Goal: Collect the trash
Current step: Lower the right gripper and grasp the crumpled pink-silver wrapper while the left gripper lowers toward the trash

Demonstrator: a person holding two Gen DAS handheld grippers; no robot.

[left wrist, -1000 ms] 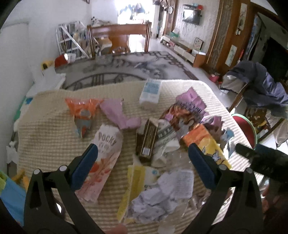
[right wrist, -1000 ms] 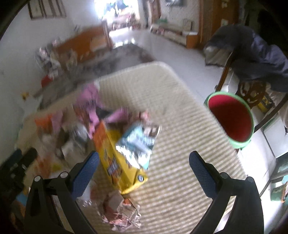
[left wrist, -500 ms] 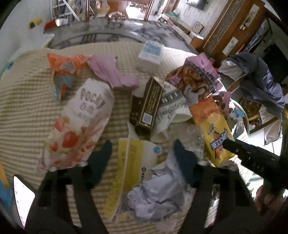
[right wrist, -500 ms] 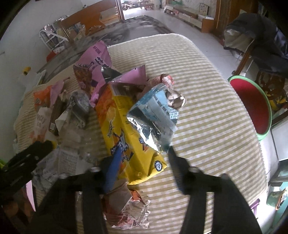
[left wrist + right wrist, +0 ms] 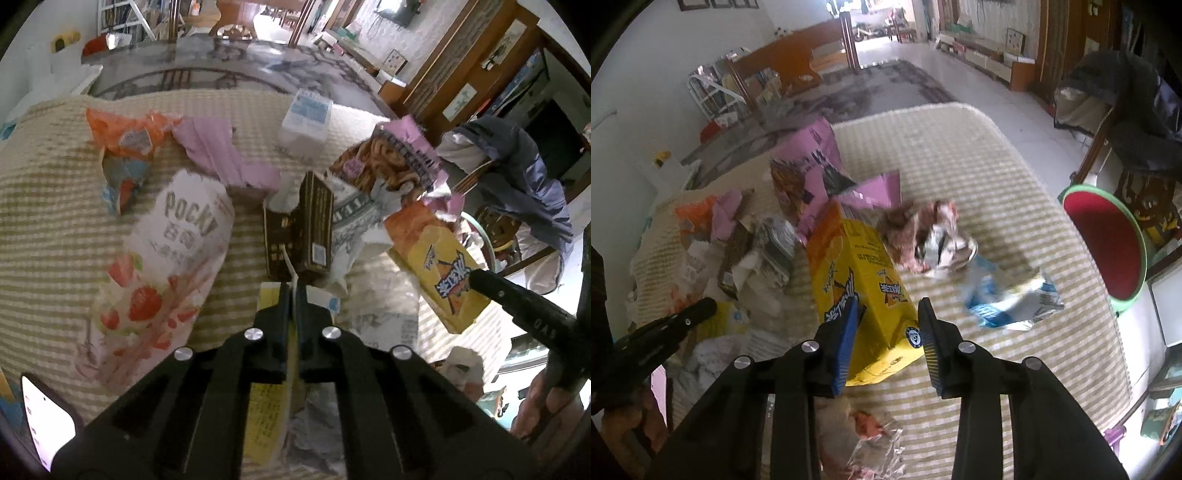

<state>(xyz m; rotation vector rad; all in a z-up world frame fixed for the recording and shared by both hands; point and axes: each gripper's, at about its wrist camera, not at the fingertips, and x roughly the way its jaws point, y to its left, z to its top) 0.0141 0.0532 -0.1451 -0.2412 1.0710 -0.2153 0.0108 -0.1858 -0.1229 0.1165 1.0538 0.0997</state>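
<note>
Snack wrappers and paper litter a checked beige tablecloth (image 5: 1015, 184). My left gripper (image 5: 293, 291) is shut on a thin white and yellow wrapper (image 5: 269, 398), just below a brown carton (image 5: 295, 232); a Pocky bag (image 5: 166, 266) lies to its left. My right gripper (image 5: 886, 314) is partly closed around the near end of a yellow snack bag (image 5: 857, 280), fingers either side of it. A blue and white wrapper (image 5: 1008, 299) lies right of it, a crumpled foil wrapper (image 5: 864, 439) below.
A red bin with a green rim (image 5: 1108, 251) stands off the table's right edge. A white tissue pack (image 5: 306, 118) sits at the far side. A chair with dark clothes (image 5: 1126, 103) is at the right. A phone (image 5: 44, 421) lies at the near left.
Both grippers moved down and forward into the pile. The left one closed from wide open onto the wrapper. The right one narrowed around the yellow bag.
</note>
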